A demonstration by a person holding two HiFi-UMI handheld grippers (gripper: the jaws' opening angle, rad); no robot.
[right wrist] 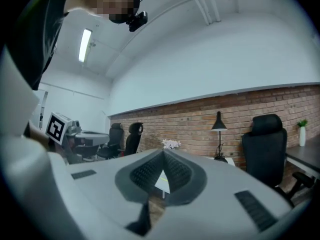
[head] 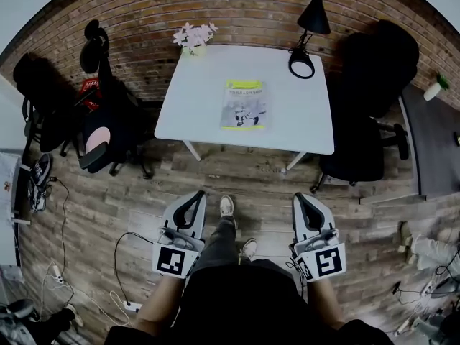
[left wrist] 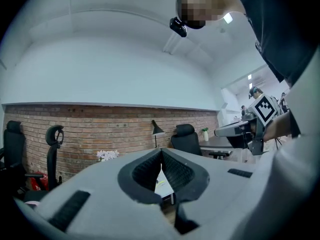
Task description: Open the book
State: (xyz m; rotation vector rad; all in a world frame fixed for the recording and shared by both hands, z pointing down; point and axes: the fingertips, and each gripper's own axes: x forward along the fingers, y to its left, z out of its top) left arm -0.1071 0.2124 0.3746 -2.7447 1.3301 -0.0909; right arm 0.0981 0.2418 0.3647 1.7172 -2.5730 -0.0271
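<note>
A closed book (head: 244, 105) with a yellow-green top band and a drawn cover lies flat near the middle of the white table (head: 194, 113). I stand well back from the table. My left gripper (head: 195, 196) and right gripper (head: 300, 198) are held level over the wooden floor, both pointing toward the table, far short of the book. Each is shut with its tips meeting and nothing between them. In the left gripper view the left gripper (left wrist: 161, 151) has a sliver of the table behind its tips. In the right gripper view the right gripper (right wrist: 163, 154) looks the same.
A vase of pale flowers (head: 194, 37) stands at the table's far left corner and a black desk lamp (head: 303, 49) at its far right. Black office chairs (head: 366, 113) flank the table on both sides. Cables and a power strip (head: 129, 306) lie on the floor at left.
</note>
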